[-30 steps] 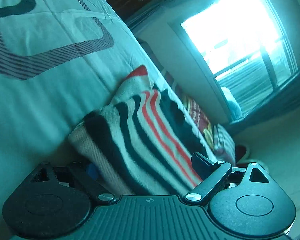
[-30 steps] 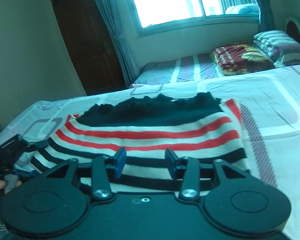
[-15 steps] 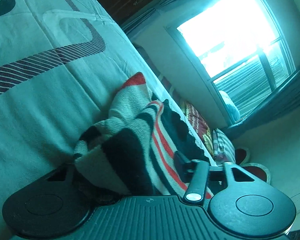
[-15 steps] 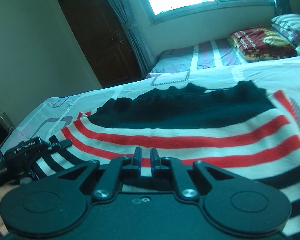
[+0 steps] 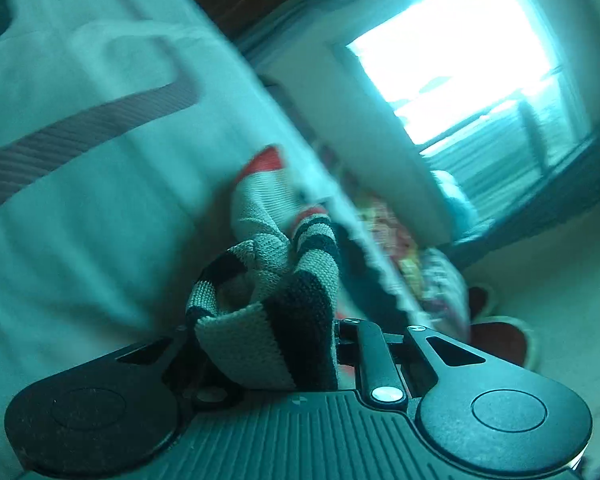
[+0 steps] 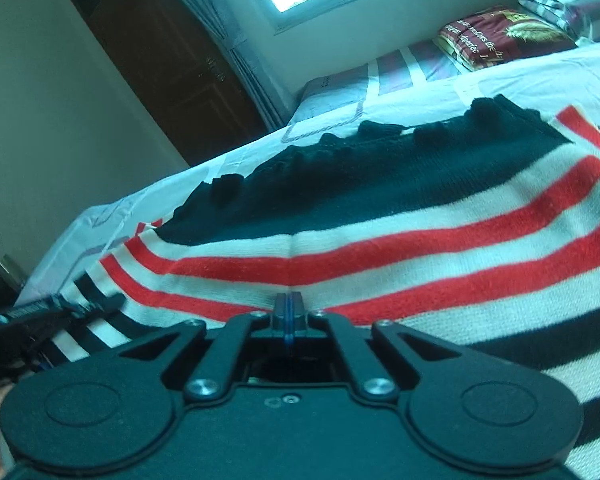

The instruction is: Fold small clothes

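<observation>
A knitted garment (image 6: 380,240) with black, white and red stripes lies spread on the bed. My right gripper (image 6: 287,312) is shut on its near edge, the fabric puckered at the fingertips. In the left wrist view my left gripper (image 5: 268,344) is shut on a bunched corner of the same striped garment (image 5: 276,320), lifted off the sheet; the fabric hides its fingertips. The left gripper also shows at the left edge of the right wrist view (image 6: 40,316), at the garment's left side.
The garment lies on a white bed sheet (image 5: 80,200) with grey line patterns. A second bed (image 6: 380,80) with a red folded blanket (image 6: 500,36) and a striped pillow (image 6: 568,4) stands beyond. A dark wooden door (image 6: 172,60) and a bright window are behind.
Both grippers have closed on the garment. The left one has gathered and lifted its corner; the right one has moved in and pinched the near edge.
</observation>
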The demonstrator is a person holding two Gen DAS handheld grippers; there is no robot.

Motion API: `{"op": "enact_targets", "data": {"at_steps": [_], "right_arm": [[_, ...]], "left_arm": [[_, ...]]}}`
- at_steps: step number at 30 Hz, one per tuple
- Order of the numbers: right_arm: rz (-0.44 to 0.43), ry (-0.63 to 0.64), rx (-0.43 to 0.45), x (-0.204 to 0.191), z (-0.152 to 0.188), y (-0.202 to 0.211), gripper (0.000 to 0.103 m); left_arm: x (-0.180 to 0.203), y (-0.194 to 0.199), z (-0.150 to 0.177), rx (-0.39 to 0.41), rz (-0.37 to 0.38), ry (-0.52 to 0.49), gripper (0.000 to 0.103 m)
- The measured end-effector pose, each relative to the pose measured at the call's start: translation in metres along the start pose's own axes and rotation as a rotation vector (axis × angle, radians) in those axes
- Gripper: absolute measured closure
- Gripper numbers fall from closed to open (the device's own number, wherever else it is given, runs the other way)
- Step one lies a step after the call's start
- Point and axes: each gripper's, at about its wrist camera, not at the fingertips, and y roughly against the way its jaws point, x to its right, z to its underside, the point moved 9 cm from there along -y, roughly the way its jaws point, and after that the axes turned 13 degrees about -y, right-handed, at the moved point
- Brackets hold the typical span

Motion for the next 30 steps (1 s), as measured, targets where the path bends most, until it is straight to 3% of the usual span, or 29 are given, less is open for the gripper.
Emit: {"op": "enact_targets", "data": {"at_steps": [6, 7, 8, 12, 15, 16, 17, 18, 19, 21, 23, 25, 27, 30], "right_arm": [[-0.012, -0.045, 0.002, 0.004, -0.002, 0.004, 0.103], [-0.013, -0.088, 0.031, 0.008, -0.009, 0.016, 0.101], [-0.027, -0.134, 0.088, 0.012, -0.018, 0.032, 0.091], [-0.034, -0.289, 0.248, 0.059, -0.042, 0.104, 0.084], [-0.038, -0.397, 0.294, 0.099, -0.049, 0.148, 0.067], [-0.04, -0.431, 0.311, 0.111, -0.051, 0.16, 0.057], [-0.047, -0.454, 0.327, 0.12, -0.052, 0.171, 0.047], [-0.053, -0.47, 0.34, 0.127, -0.052, 0.181, 0.045], [-0.057, -0.48, 0.345, 0.133, -0.052, 0.191, 0.044], [-0.077, -0.478, 0.34, 0.138, -0.05, 0.204, 0.041], [-0.109, -0.475, 0.323, 0.138, -0.046, 0.209, 0.033], [-0.153, -0.466, 0.273, 0.131, -0.043, 0.203, 0.032], [-0.19, -0.469, 0.193, 0.122, -0.038, 0.187, 0.029], [-0.204, -0.473, 0.088, 0.11, -0.03, 0.156, 0.029]], "left_arm": [[0.124, -0.002, -0.026, -0.044, 0.15, -0.323, 0.086], [0.145, -0.006, -0.023, -0.066, 0.168, -0.377, 0.086], [0.166, -0.01, -0.018, -0.087, 0.183, -0.435, 0.086], [0.23, -0.038, 0.029, -0.189, 0.181, -0.65, 0.086], [0.252, -0.071, 0.088, -0.351, 0.146, -0.75, 0.083], [0.254, -0.082, 0.111, -0.414, 0.125, -0.801, 0.077], [0.259, -0.086, 0.129, -0.438, 0.13, -0.856, 0.052], [0.27, -0.079, 0.137, -0.405, 0.161, -0.908, 0.017], [0.28, -0.068, 0.14, -0.404, 0.205, -0.911, 0.009], [0.292, -0.04, 0.132, -0.401, 0.311, -0.85, 0.008], [0.289, -0.009, 0.109, -0.358, 0.357, -0.8, 0.008], [0.267, 0.01, 0.076, -0.291, 0.317, -0.75, 0.008], [0.229, 0.014, 0.042, -0.22, 0.213, -0.704, 0.008], [0.169, -0.013, 0.014, -0.238, 0.076, -0.665, 0.008]]}}
